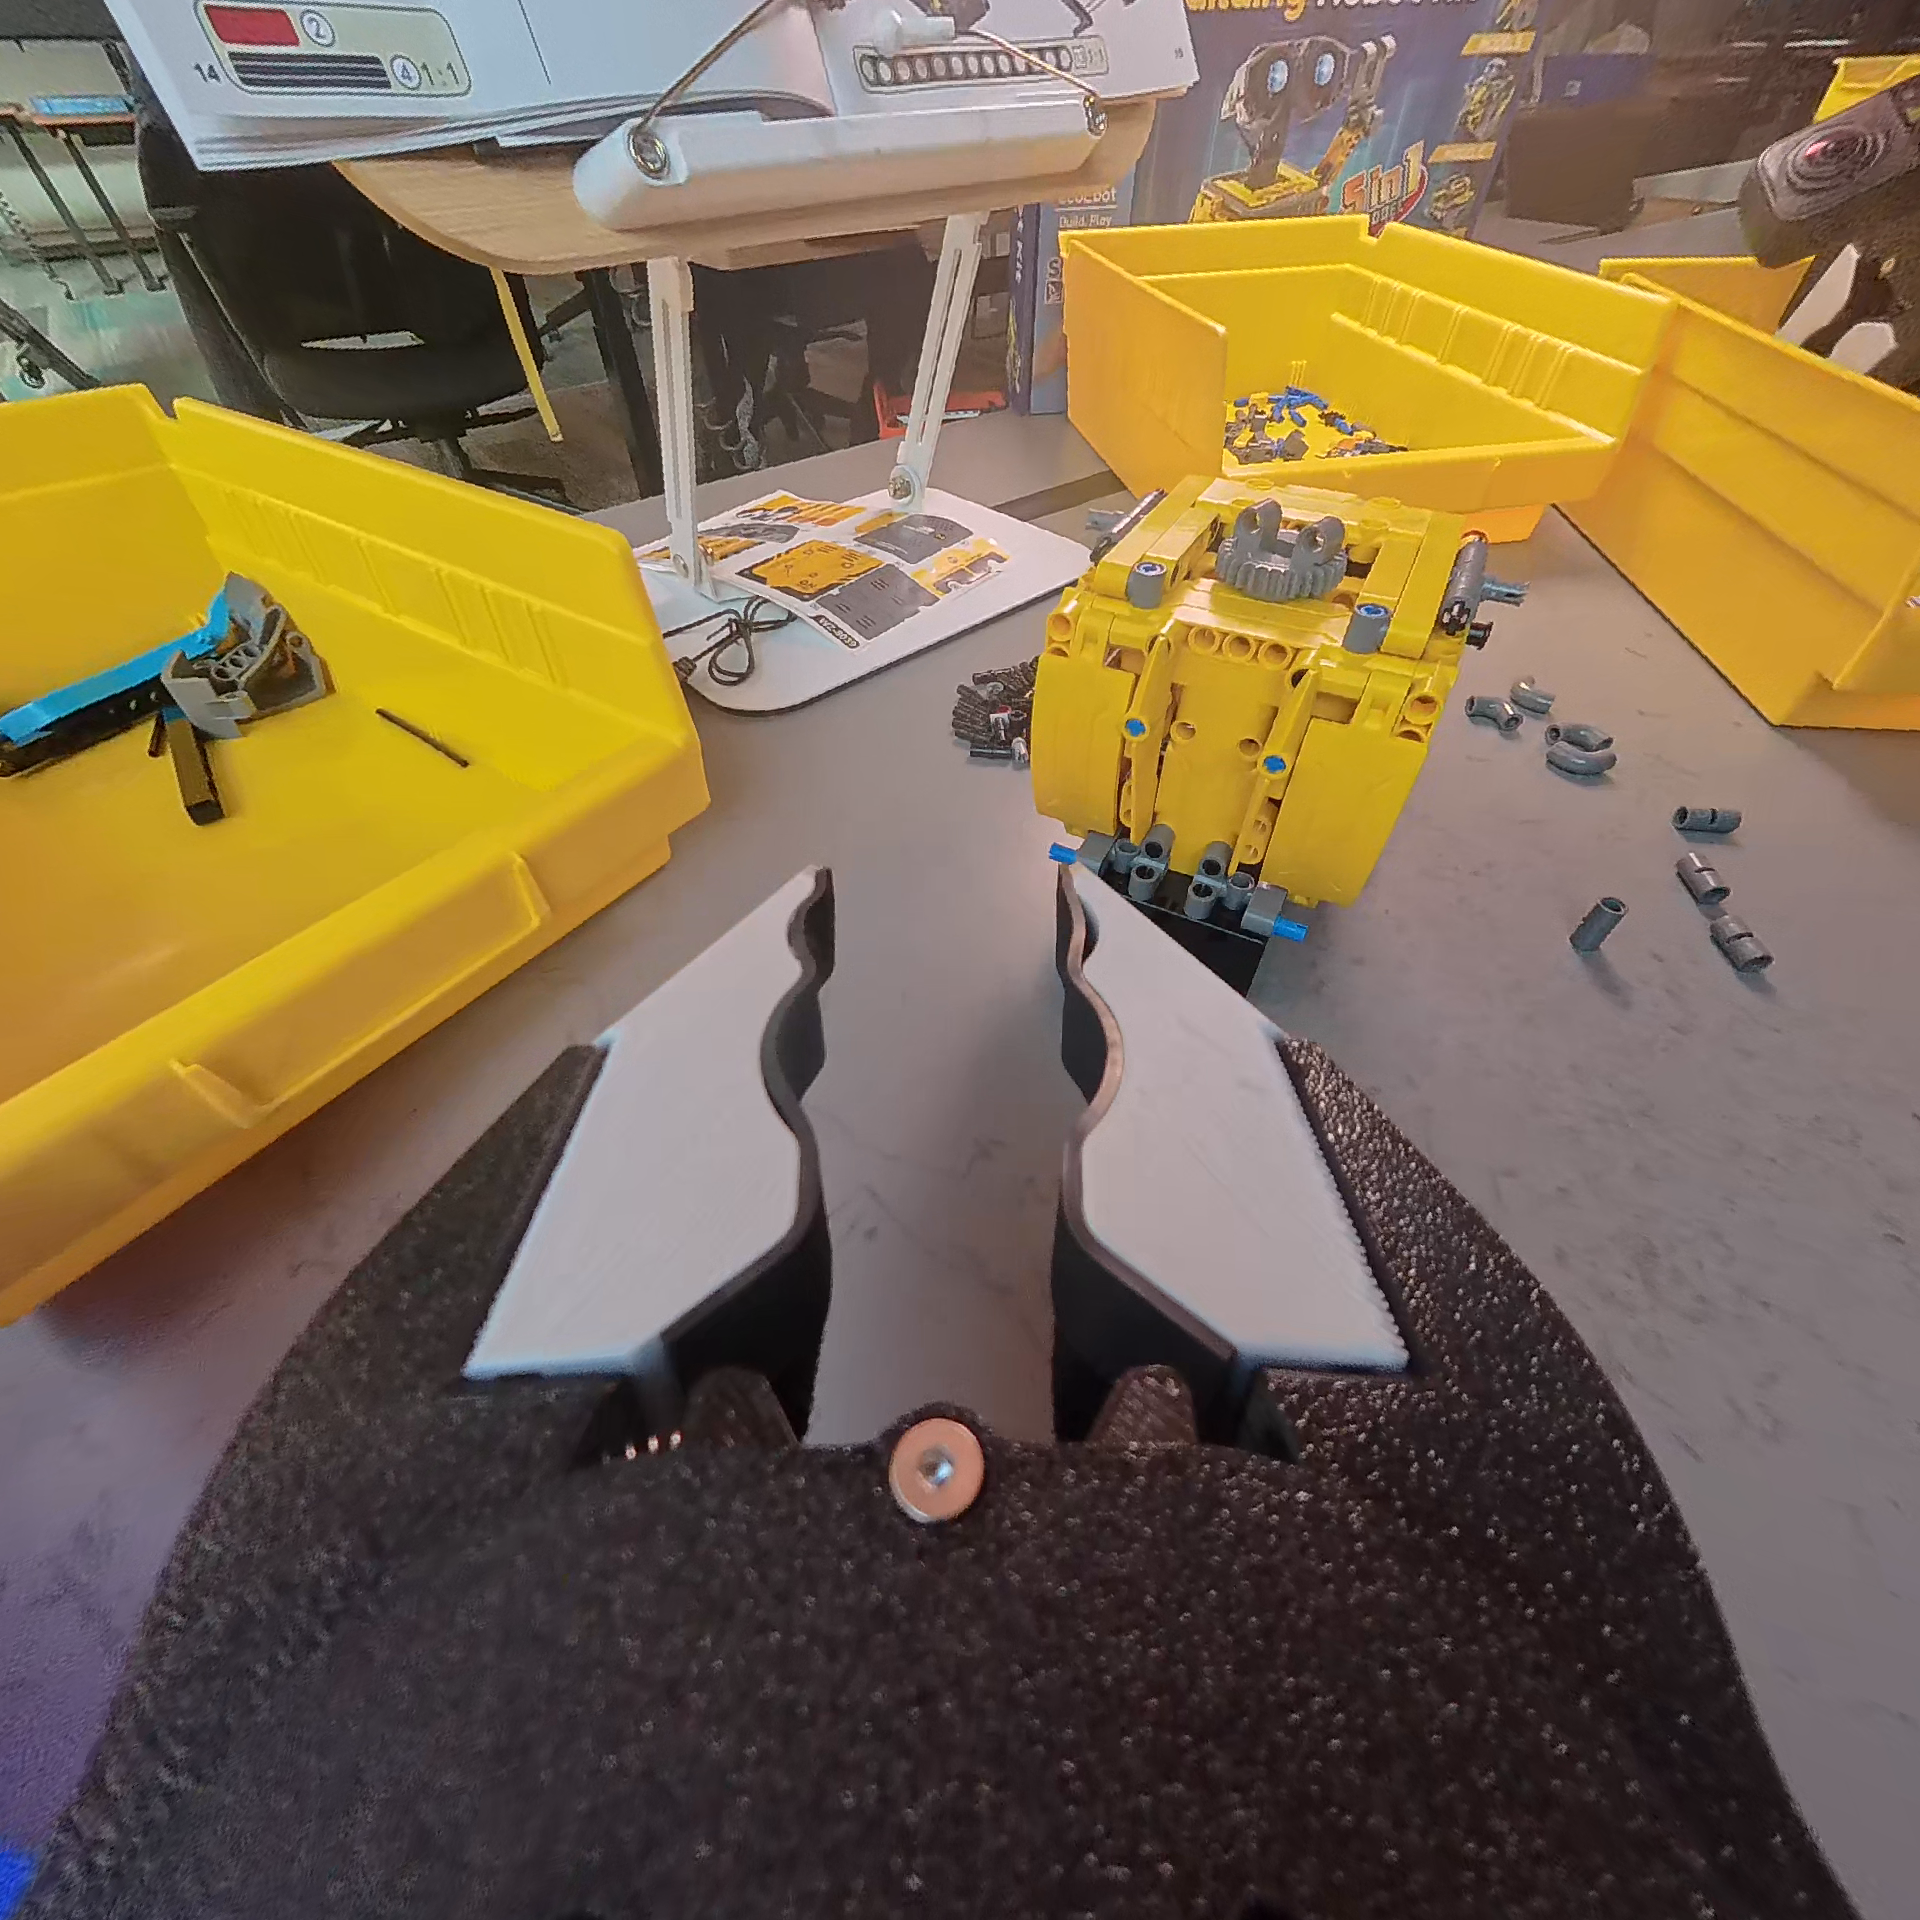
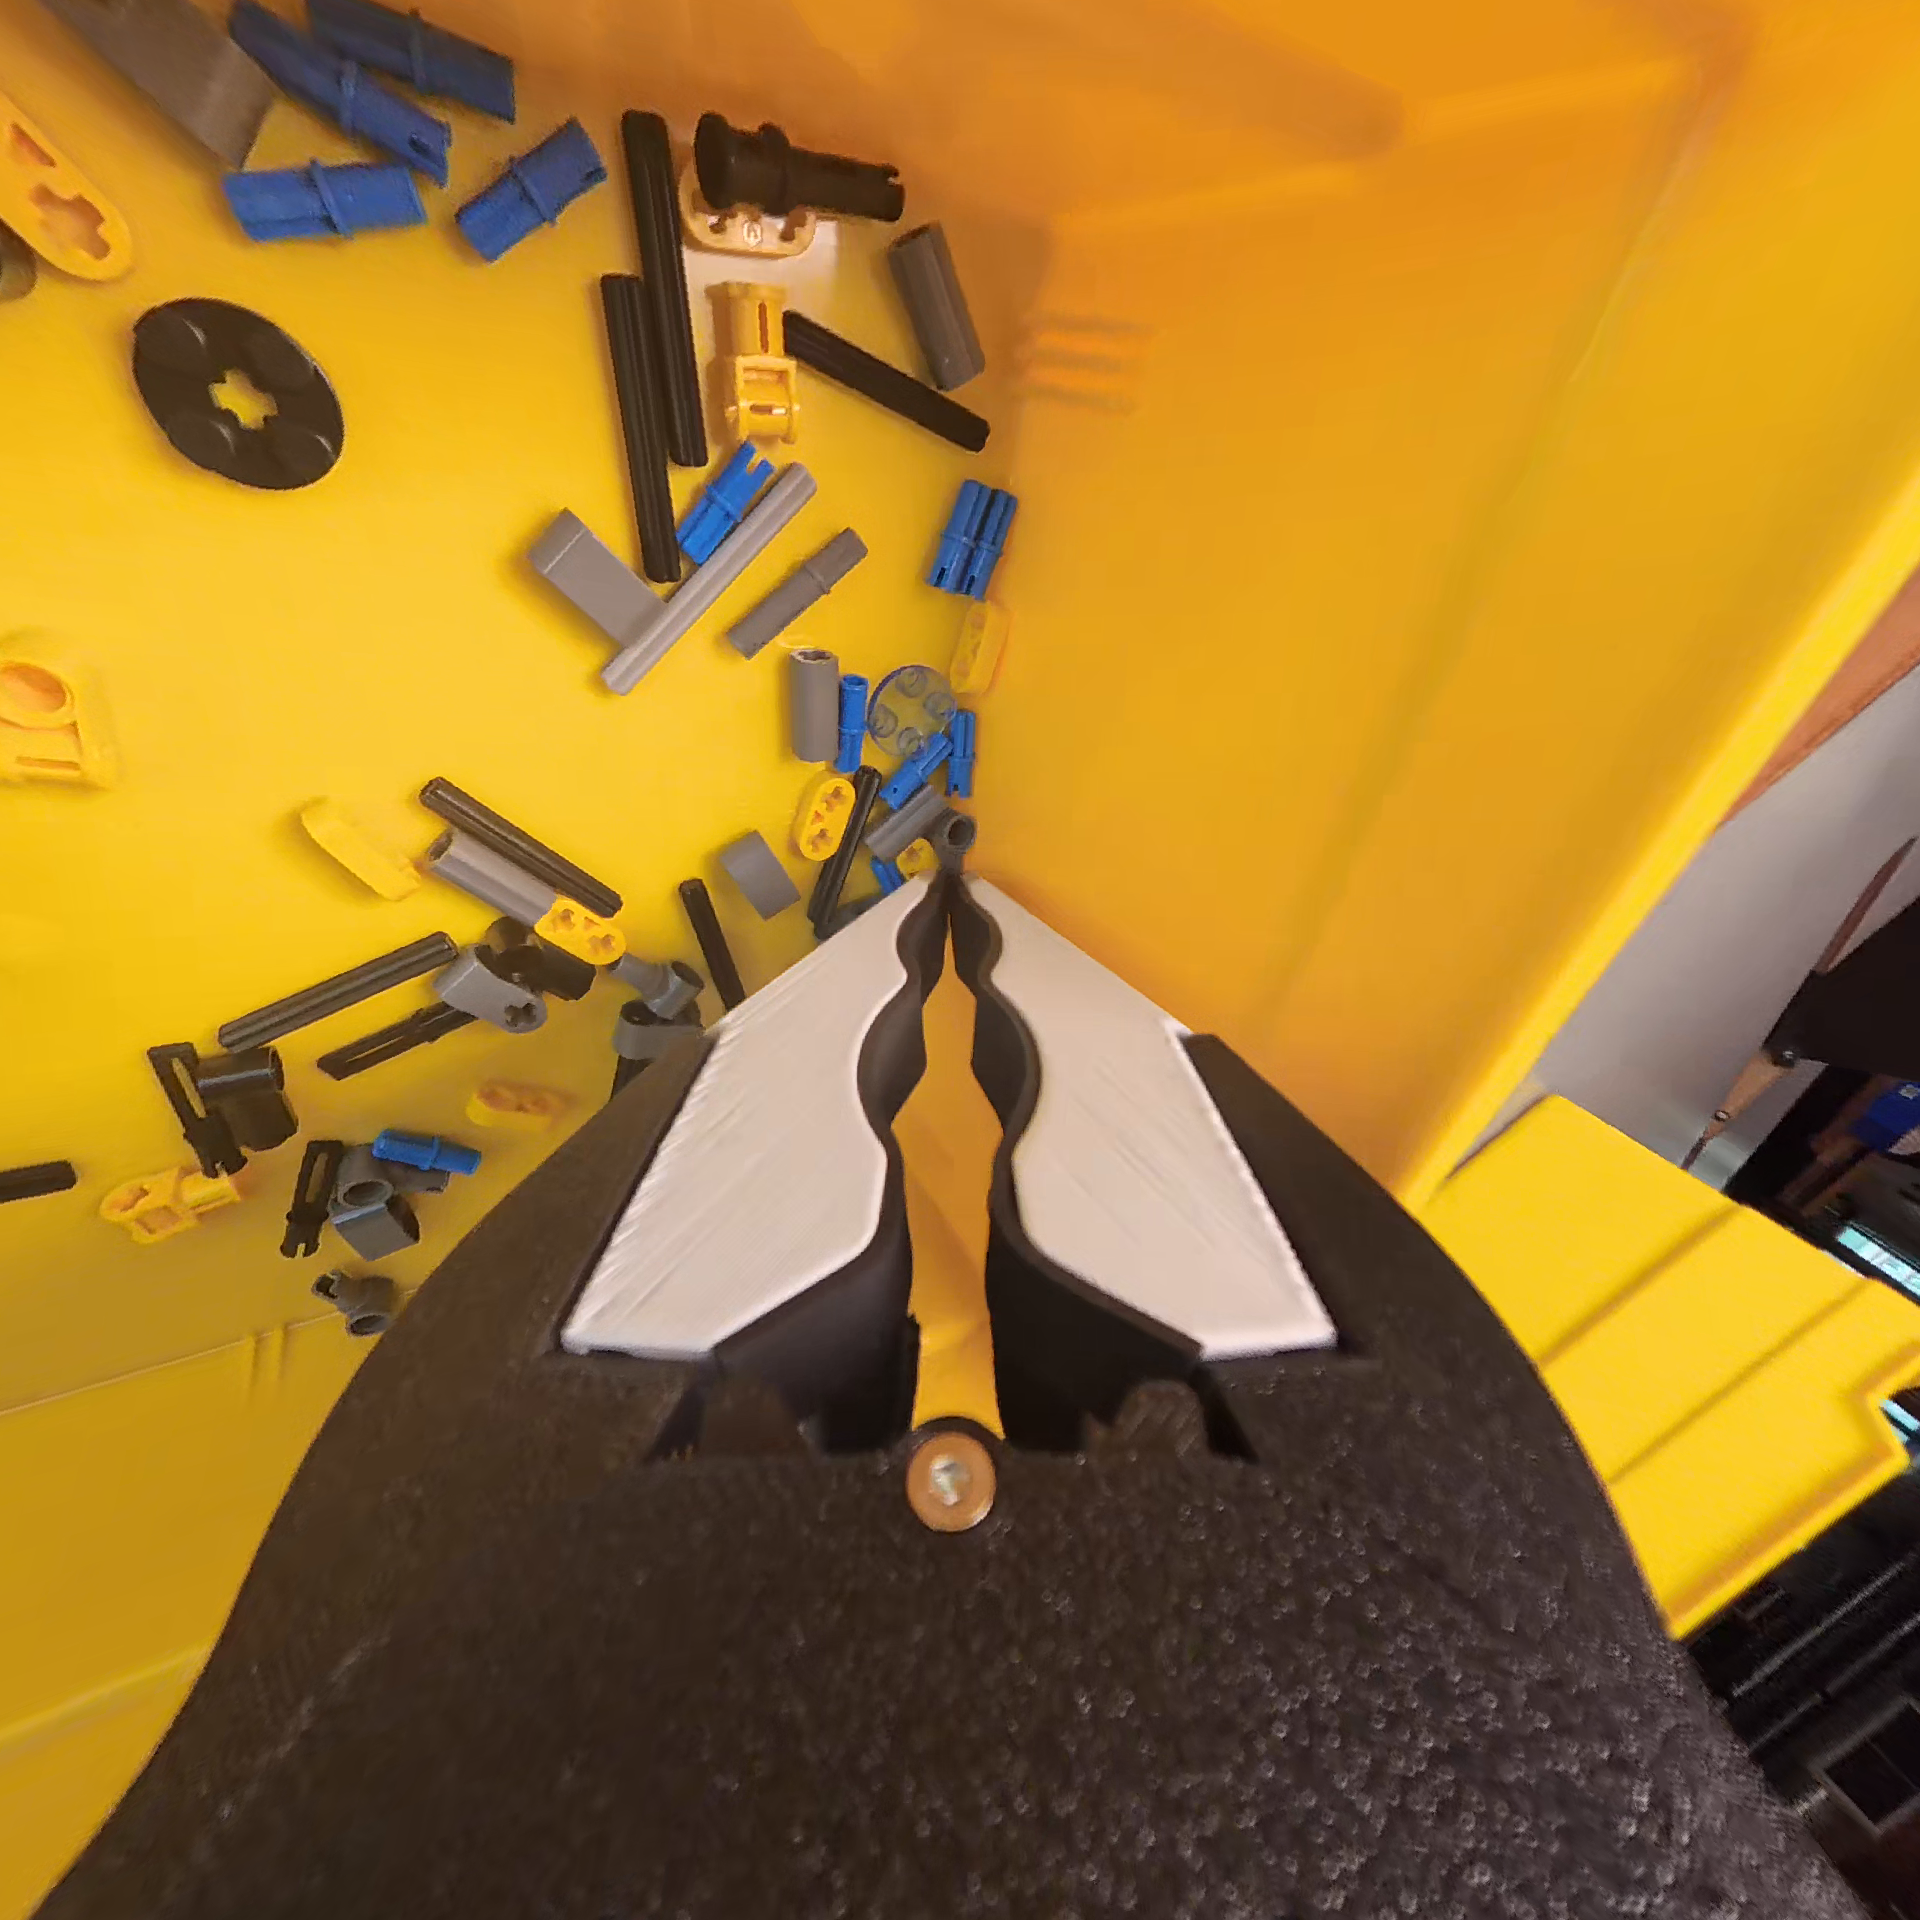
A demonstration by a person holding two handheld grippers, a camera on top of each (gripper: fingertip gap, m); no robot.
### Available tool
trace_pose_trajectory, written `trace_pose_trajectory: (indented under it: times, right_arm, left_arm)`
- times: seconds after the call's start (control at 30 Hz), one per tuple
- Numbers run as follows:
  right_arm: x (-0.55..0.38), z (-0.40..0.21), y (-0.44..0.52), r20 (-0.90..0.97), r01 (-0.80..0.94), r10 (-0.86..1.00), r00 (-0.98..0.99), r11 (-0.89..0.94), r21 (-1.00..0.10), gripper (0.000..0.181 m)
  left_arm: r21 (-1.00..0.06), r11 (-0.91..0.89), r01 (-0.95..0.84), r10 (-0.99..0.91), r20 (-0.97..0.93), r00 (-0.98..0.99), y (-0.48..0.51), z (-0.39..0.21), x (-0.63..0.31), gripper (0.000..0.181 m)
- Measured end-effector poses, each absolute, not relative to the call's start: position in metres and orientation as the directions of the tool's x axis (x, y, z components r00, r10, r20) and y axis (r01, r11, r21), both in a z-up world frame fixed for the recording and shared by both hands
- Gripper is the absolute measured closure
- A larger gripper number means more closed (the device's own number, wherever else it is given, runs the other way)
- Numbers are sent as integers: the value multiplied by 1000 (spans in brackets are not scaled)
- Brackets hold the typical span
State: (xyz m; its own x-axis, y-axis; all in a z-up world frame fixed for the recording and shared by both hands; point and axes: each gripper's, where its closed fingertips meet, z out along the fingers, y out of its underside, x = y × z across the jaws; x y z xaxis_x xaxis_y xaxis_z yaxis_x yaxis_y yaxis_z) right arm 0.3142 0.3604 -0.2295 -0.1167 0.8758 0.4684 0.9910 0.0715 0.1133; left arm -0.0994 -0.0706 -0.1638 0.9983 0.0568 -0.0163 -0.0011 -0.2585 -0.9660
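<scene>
Grey counter [image 1: 894, 790] carries the work, with yellow bins along its edges and a white book stand [image 1: 831, 166] holding an open manual at the back.

The left tool [image 1: 945, 894] hangs low over a bare stretch of counter with its fingers apart and nothing between them. Nearest to it, just ahead and to the right, stands a yellow model [image 1: 1247, 707] on a black base, with a grey gear on top. A heap of black pins [image 1: 987, 717] lies against the model's left side. Grey sleeves [image 1: 1579, 748] are scattered on its right, well apart from the tool. The bin to the left [image 1: 416, 582] holds a blue and grey assembly [image 1: 208, 675].

The right tool [image 2: 948, 883] is down inside a parts bin [image 2: 1351, 623], where the floor meets the side wall. Its tips are drawn together on a small grey connector [image 2: 956, 834]. Only the connector's near end sits between the tips, and its round head pokes out beyond them, so the hold looks shallow and easy to twist. The connector is at the edge of a tight cluster of blue pins [image 2: 914, 774], yellow links [image 2: 824, 816] and black axles [image 2: 842, 862], some touching or just beside the tips. More axles, a black disc [image 2: 237, 393] and grey beams lie spread across the bin floor to the left. Whether the connector is off the floor cannot be told.
</scene>
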Motion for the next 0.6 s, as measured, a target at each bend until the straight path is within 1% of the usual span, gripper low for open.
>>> trace_pose_trajectory:
  times: [0.03,0.2,0.3,0.37,0.43,0.53,0.6]
  right_arm:
    - [316,-232,359,457,991,882,-113,67,116,181]
    - [307,-234,347,384,999,922,-46,46,9,181]
    - [302,-234,334,317,998,947,-40,54,-36,181]
    - [297,-233,318,228,994,973,-44,65,-85,181]
    - [294,-226,313,216,991,975,-47,74,-116,181]
    - [303,-215,318,238,993,970,-45,70,-97,181]
    - [320,-213,323,258,997,964,-68,73,-8,179]
  left_arm:
    - [-966,-258,-1,57,-16,998,-71,-164,-99,139]
    - [-966,-259,1,55,-13,998,-70,-164,-99,140]
    - [-965,-261,-2,53,-16,998,-70,-164,-99,139]
    - [-965,-261,-1,53,-16,998,-70,-164,-99,140]
    - [-965,-262,0,54,-15,998,-70,-164,-99,140]
    - [-964,-265,0,55,-15,998,-70,-165,-99,139]
    - [-964,-267,0,54,-15,998,-70,-165,-99,140]
